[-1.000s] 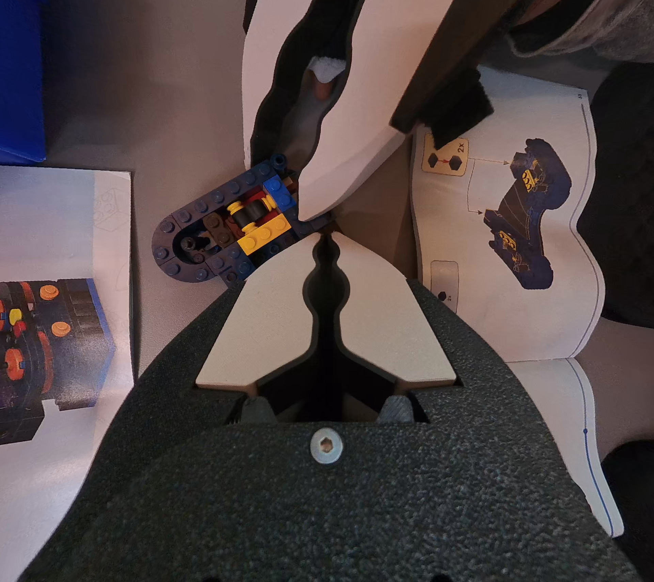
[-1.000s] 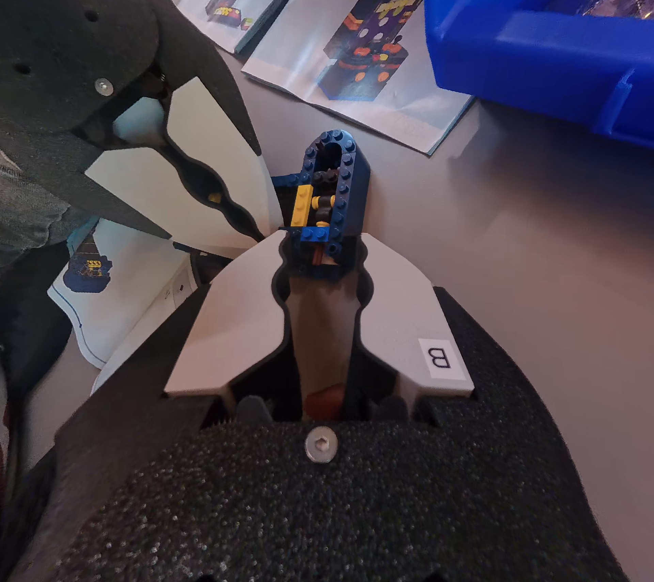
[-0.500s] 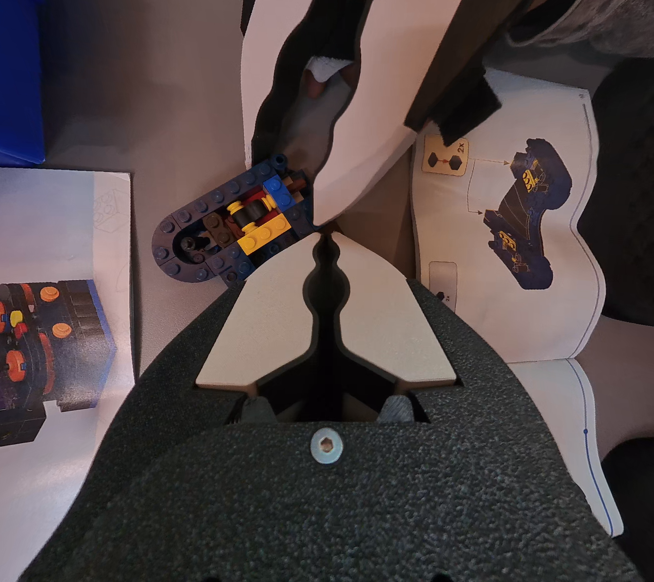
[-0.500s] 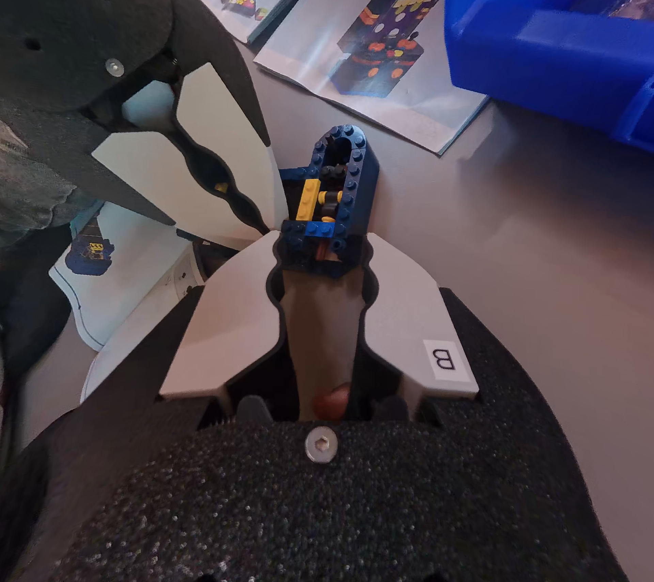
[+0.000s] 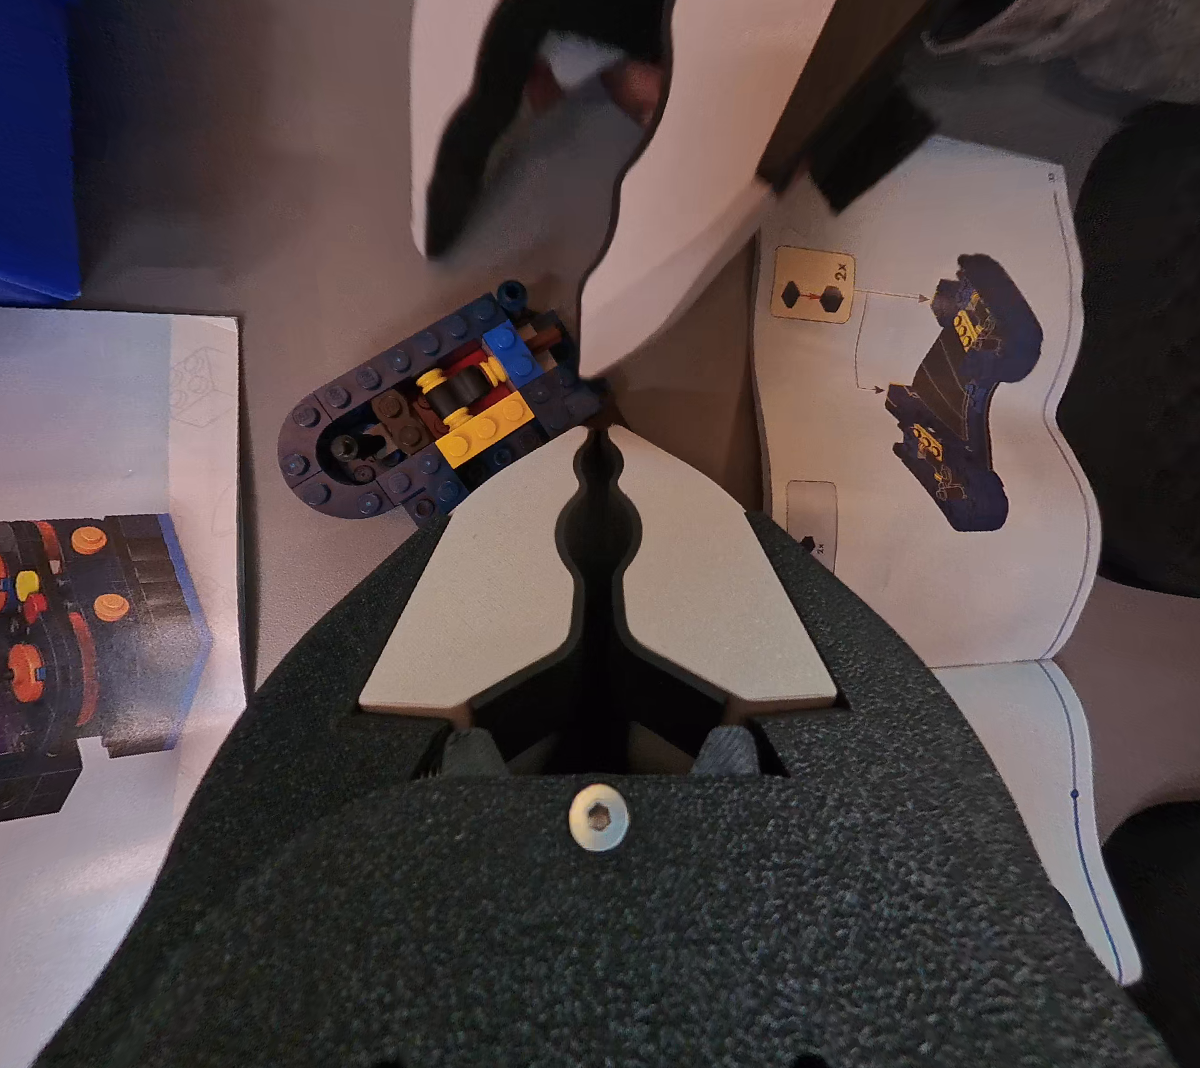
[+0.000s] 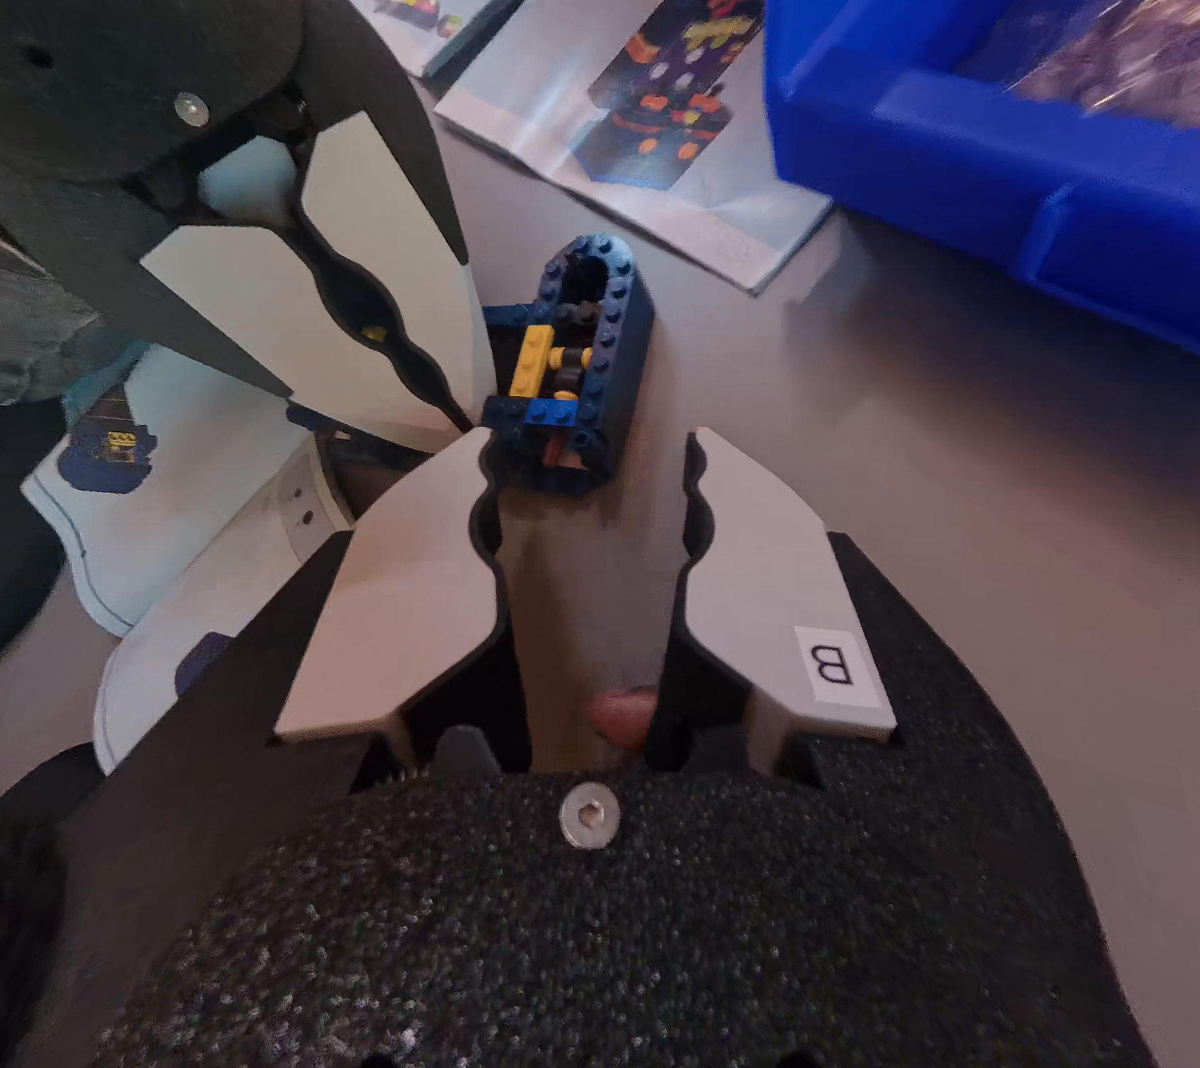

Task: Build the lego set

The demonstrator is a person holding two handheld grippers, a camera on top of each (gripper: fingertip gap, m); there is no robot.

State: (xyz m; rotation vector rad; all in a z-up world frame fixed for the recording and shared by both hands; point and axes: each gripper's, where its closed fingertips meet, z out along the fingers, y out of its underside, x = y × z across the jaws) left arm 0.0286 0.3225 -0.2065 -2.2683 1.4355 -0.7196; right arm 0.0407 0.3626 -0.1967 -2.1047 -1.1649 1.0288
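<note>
Right gripper (image 6: 587,439) jaws widened — brick model (image 6: 571,361) freed.

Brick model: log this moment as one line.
left tool: shut, tips at brick model | right tool: open, model between tips, ungripped | model on table

A smooth grey counter (image 6: 909,452) carries a dark-blue studded brick model (image 5: 428,413), two closed printed booklets (image 6: 623,82), an open instruction booklet (image 5: 922,400) and a blue plastic bin (image 6: 974,95).
</note>
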